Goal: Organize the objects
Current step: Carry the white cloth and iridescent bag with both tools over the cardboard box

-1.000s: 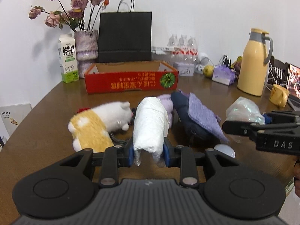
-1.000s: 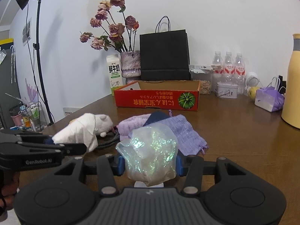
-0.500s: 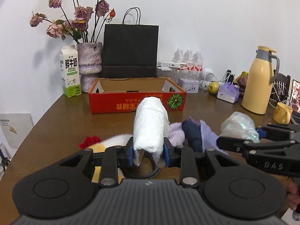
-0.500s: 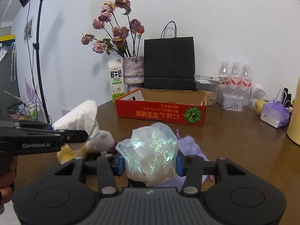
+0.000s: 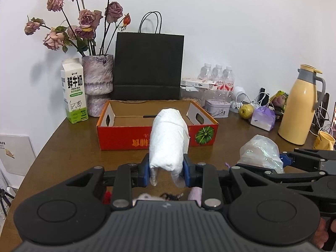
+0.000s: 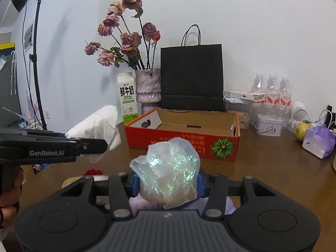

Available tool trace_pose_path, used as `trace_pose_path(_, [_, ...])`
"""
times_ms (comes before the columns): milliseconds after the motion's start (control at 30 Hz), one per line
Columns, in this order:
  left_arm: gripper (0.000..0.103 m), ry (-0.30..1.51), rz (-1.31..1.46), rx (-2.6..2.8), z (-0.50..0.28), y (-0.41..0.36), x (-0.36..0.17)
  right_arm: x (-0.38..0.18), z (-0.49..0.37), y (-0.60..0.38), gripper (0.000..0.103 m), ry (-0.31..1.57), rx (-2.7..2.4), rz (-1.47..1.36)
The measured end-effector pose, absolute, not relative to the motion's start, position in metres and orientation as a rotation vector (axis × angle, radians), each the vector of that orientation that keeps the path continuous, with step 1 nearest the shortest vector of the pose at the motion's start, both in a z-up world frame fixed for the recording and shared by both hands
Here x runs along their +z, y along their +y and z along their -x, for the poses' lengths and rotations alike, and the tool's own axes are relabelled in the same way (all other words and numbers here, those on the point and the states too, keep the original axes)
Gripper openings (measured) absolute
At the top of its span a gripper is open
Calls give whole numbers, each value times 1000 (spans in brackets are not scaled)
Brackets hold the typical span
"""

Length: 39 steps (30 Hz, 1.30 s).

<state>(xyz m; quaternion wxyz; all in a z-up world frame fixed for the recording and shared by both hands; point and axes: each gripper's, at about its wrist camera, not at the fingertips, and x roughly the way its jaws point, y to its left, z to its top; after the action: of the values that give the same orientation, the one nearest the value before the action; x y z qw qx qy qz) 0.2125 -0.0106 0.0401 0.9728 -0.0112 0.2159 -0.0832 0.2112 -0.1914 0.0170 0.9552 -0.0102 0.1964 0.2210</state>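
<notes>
Left gripper is clamped on a white wrapped bundle, blue pads pressed into both its sides, most of it sticking up past the fingertips. The bundle covers the middle of the red cardboard box straight ahead of the fingers, so the print on the box front is half hidden.

Right gripper is closed on a crumpled glittery plastic bag, squeezed between its pads. The bag blocks part of the same box's front from that side too.

Below and behind both sets of fingers the gripper bodies hide nearly everything on the wooden table. Only slivers peek out: something red, a pale plush bit, some lilac cloth. Can't really tell what those are.
</notes>
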Motion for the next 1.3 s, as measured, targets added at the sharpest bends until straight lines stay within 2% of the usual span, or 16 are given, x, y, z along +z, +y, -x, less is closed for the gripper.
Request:
trace_pose_path(700, [30,470,33,-175,-305,-14,62,35,-304,-177,48,416,444,10])
trace_pose_path(1300, [30,512,48,-149,-383,-24,55,36,-385,-173,48,445,454,-29])
